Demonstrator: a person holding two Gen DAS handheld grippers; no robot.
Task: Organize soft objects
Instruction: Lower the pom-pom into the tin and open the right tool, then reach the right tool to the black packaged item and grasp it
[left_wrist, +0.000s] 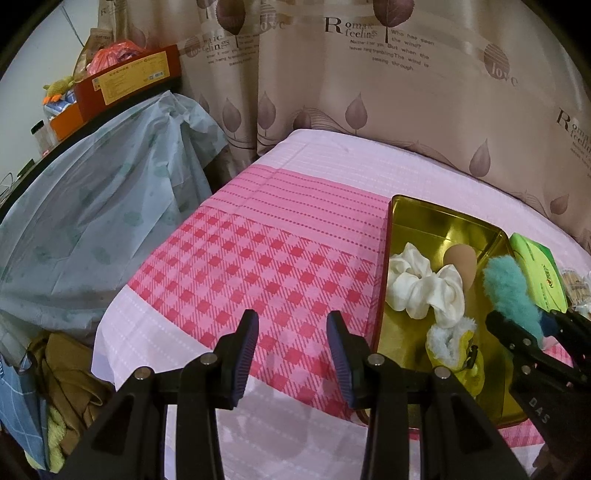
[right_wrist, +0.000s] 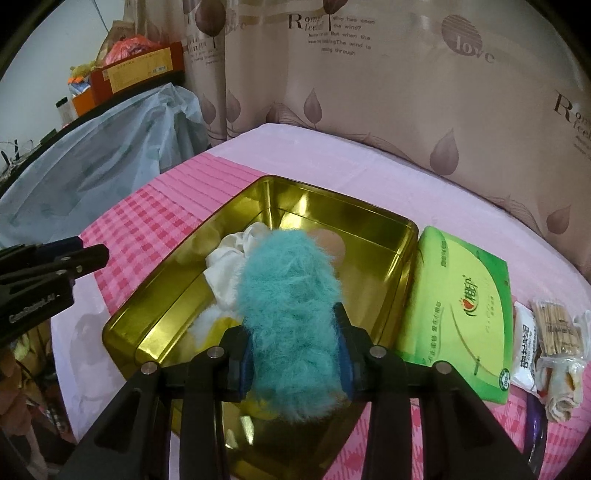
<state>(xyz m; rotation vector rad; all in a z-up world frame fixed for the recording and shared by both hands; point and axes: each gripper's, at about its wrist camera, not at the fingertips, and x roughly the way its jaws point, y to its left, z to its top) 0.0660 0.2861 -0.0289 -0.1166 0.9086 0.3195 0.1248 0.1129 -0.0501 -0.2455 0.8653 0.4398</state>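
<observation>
Nearly done: white scrunchie, beige sponge and yellow-white plush lie in the gold tin — the right tool grips the teal fluffy piece above it; the left tool gapes wide, empty.

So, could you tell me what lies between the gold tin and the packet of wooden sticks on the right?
The green tissue pack lies between the gold tin and the stick packet, with a white sachet beside the sticks; the right wrist view shows it.

Our left wrist view looks across the pink checked bedspread toward the curtain; our right hangs close over the gold tin. Both share tin and curtain.
</observation>
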